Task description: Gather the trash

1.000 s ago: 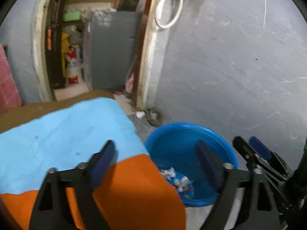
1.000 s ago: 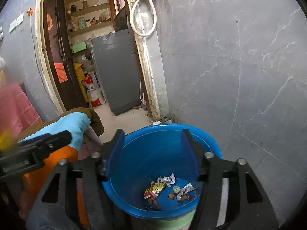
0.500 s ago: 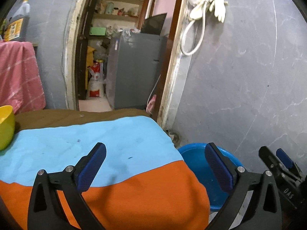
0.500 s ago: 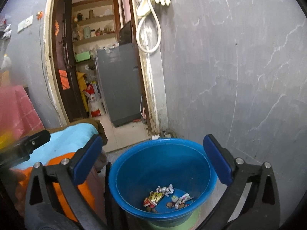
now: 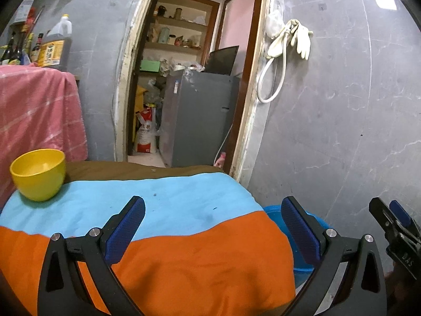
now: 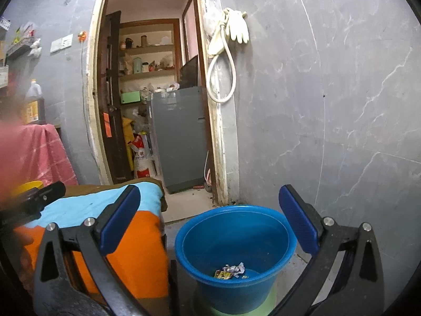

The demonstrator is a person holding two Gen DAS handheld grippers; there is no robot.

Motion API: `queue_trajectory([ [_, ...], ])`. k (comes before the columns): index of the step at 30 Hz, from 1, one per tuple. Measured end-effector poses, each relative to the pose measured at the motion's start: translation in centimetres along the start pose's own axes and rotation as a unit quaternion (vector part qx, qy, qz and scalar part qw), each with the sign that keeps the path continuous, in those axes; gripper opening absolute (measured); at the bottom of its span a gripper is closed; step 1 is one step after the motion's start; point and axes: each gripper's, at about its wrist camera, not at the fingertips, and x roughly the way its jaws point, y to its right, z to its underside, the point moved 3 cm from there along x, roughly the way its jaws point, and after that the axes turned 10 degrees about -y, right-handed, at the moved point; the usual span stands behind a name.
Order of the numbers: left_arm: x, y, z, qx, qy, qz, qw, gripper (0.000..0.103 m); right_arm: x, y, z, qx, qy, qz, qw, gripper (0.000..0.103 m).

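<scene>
Both the left gripper (image 5: 213, 226) and the right gripper (image 6: 208, 218) have just opened their jaws wide, with nothing between them. So the trash (image 6: 230, 271) is dropped: small crumpled wrappers lie in the blue tub (image 6: 263, 226), at five o'clock from the counter (image 5: 184, 250).

Left wrist view looks forward, tilted slightly down, close over a blue-and-orange cloth (image 5: 168, 226), facing a doorway (image 5: 189, 84) at 12 o'clock. Right wrist view sits further right, looking down into a blue bucket (image 6: 234, 239) at 6 o'clock. Both views share the doorway, the grey cabinet (image 6: 179, 137), the hanging glove (image 5: 302, 39), the cloth and the bucket's rim.
</scene>
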Motion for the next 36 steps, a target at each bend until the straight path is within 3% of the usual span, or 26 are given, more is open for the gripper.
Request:
queue_trajectory([
  [19, -9.1, -3.7, 6.8, 0.011, 0.023, -0.048, 0.9985, 0.102, -7.7, -5.1, 5.1, -0.02, 0.016, -0.035, 0.999, 0.103],
  [28, -11.7, -6.2, 9.0, -0.017, 0.026, -0.062, 0.9976, 0.102, -8.4, -8.3, 7.8, -0.065, -0.005, -0.061, 0.996, 0.103],
  [36, -12.5, -6.4, 10.8, -0.003, 0.015, -0.069, 0.9975, 0.102, -8.9, -9.1, 8.0, -0.078, 0.015, -0.063, 0.995, 0.103],
])
